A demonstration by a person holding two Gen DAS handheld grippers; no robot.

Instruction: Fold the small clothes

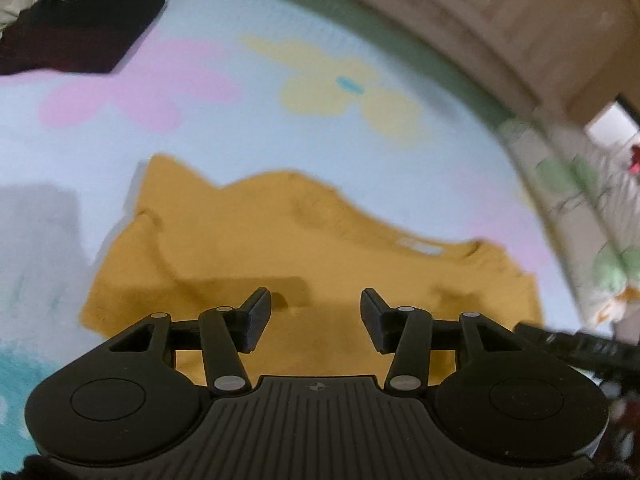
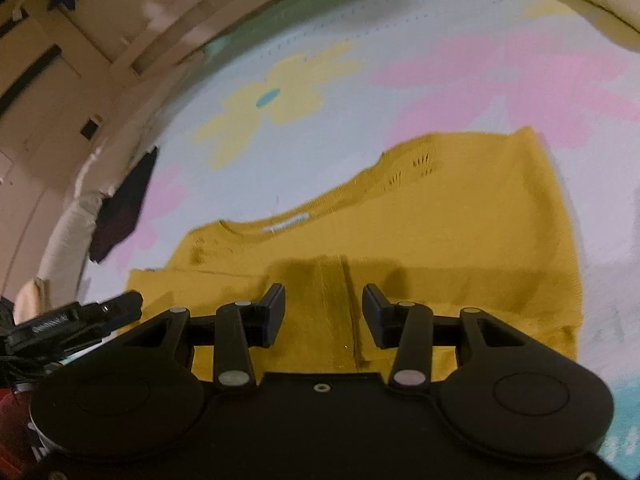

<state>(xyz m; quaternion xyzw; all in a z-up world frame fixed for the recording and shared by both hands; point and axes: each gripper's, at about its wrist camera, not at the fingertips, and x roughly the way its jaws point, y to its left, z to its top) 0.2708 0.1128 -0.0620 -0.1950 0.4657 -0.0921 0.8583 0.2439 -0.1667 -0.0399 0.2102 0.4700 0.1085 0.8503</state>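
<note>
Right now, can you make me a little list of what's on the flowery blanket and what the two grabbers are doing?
surface: pale blue blanket with pink and yellow flowers
main garment: mustard-yellow knitted sweater, lying flat
other garment: dark folded cloth, far corner
left gripper: jaws open, over the sweater, holding nothing
right gripper: jaws open, over the sweater, nothing gripped

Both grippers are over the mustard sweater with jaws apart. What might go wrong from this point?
1. The left gripper and right gripper are open above the mustard sweater, neither gripping; closing mid-panel instead of on an edge would likely bunch the knit.
2. A folded strip lies under the right gripper; pinching several layers could skew the fold.
3. Both views are blurred, so aim may be off.
</note>
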